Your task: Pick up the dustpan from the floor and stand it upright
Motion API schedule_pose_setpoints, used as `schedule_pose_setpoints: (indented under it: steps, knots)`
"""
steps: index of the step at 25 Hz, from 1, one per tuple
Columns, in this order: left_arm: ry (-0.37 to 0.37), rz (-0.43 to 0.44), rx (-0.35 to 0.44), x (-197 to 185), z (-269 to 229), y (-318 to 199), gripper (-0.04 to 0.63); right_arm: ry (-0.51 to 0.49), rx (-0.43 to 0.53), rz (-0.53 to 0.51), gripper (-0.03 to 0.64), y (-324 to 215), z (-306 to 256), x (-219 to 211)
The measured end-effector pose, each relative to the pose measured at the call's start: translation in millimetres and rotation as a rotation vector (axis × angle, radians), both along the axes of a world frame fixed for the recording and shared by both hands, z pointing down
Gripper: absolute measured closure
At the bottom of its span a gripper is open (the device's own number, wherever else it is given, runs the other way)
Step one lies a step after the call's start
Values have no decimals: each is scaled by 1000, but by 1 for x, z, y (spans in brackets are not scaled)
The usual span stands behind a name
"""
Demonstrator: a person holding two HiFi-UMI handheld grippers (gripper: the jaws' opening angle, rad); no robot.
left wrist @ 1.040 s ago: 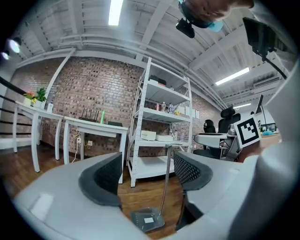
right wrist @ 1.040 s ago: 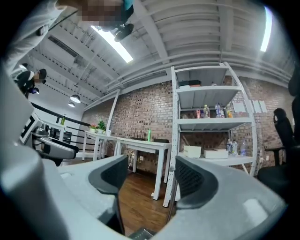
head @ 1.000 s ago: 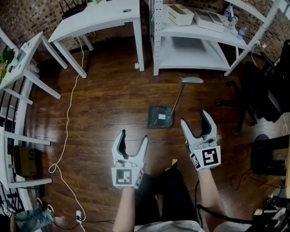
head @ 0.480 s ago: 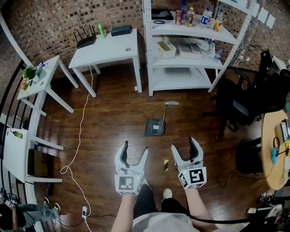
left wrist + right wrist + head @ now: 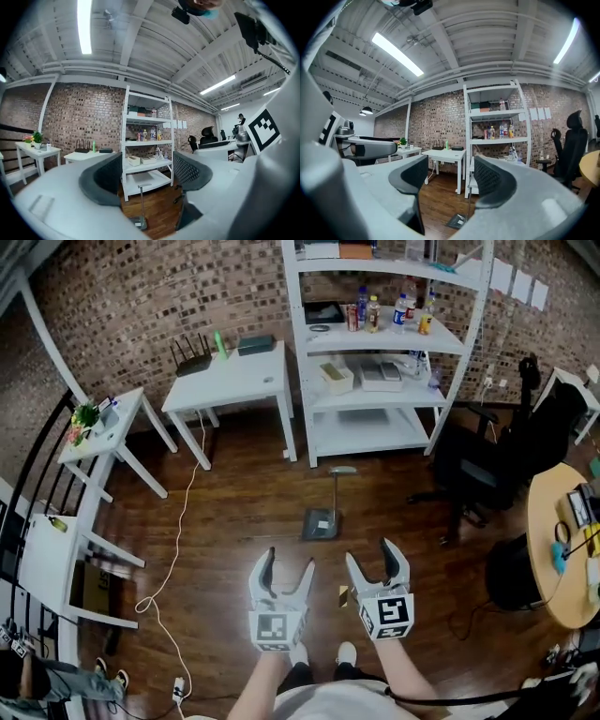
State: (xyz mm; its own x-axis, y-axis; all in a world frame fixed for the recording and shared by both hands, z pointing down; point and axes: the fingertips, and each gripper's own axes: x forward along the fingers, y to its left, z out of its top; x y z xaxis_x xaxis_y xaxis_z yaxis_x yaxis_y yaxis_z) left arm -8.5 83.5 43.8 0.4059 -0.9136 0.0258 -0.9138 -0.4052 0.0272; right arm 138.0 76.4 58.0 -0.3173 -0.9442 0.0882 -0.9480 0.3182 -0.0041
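The dark grey dustpan (image 5: pixel 321 522) rests with its pan flat on the wooden floor in front of the white shelf unit, its long handle (image 5: pixel 337 488) rising from it. In the left gripper view the dustpan (image 5: pixel 138 221) shows low between the jaws, far off, with its handle (image 5: pixel 142 201) upright. The right gripper view catches only the pan (image 5: pixel 457 220). My left gripper (image 5: pixel 289 570) and right gripper (image 5: pixel 371 559) hang side by side well short of the dustpan, level, both open with nothing between the fingers.
A white shelf unit (image 5: pixel 375 423) with bottles and boxes stands against the brick wall, with a white table (image 5: pixel 234 381) to its left. A black office chair (image 5: pixel 487 470) and a round wooden table (image 5: pixel 558 549) are at the right. A white cable (image 5: pixel 173 531) trails over the floor.
Both grippers have risen and drawn back from the dustpan, which now looks smaller and farther off. Their jaws have stayed open. The dustpan has not moved.
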Motion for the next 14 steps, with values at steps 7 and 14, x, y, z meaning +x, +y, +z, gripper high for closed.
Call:
schedule_pose_setpoints:
  steps: [7, 14]
  knots:
    - [37, -11, 59, -15, -31, 16, 252, 7, 55, -3, 325, 18, -32, -18]
    - [68, -25, 53, -46, -33, 27, 252, 5, 72, -5, 325, 31, -39, -43]
